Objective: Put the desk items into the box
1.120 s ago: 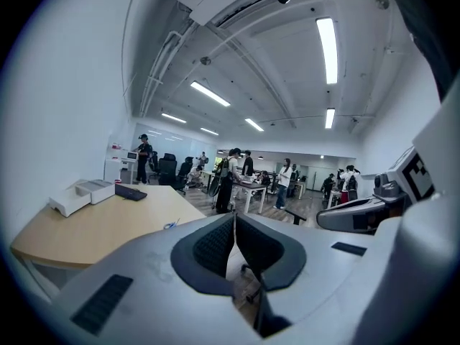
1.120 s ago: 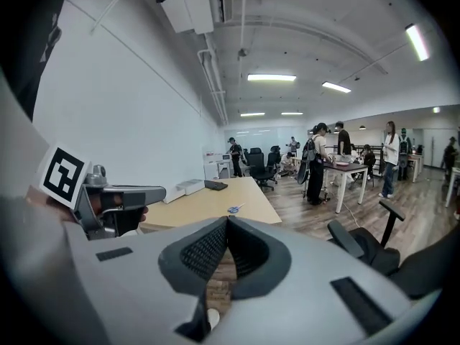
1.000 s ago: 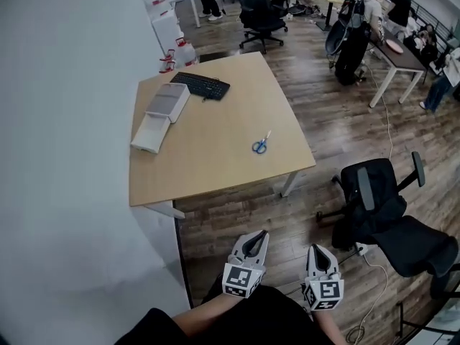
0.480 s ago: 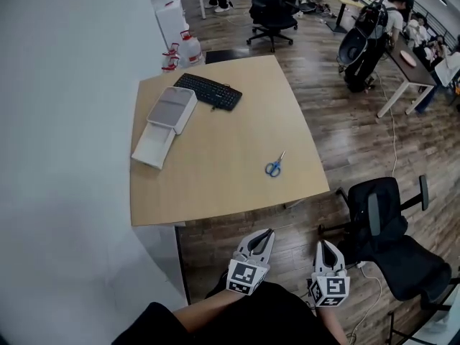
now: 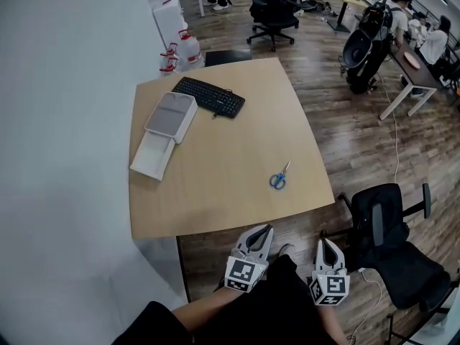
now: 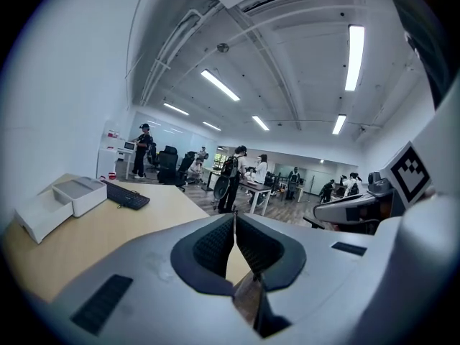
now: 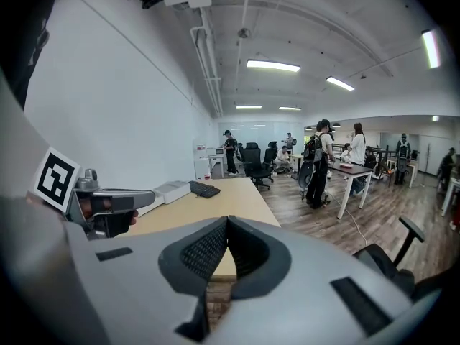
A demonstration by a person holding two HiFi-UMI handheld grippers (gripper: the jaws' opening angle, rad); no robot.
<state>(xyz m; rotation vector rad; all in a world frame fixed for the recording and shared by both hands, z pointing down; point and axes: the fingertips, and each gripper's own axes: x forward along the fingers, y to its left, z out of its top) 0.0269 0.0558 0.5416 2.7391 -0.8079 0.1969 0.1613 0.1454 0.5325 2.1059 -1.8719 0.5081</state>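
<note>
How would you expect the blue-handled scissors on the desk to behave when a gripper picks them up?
The scissors look small and thin, so probably light and stiff. They lie flat on the smooth desk, so they may slide rather than lift if nudged. Gripped by one handle, the blades might swing open at the pivot.

An open-plan office.
Pale wooden desk (image 5: 215, 171), black computer keyboard (image 5: 210, 96), black swivel chair (image 5: 272, 7), long ceiling strip lights (image 6: 355, 47), people (image 7: 318, 157) at far tables.

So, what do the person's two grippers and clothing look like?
Both the left gripper and right gripper have light grey shells tapering to dark ribbed pads, each carrying a cube with black-and-white square markers. The person wears black clothing.
</note>
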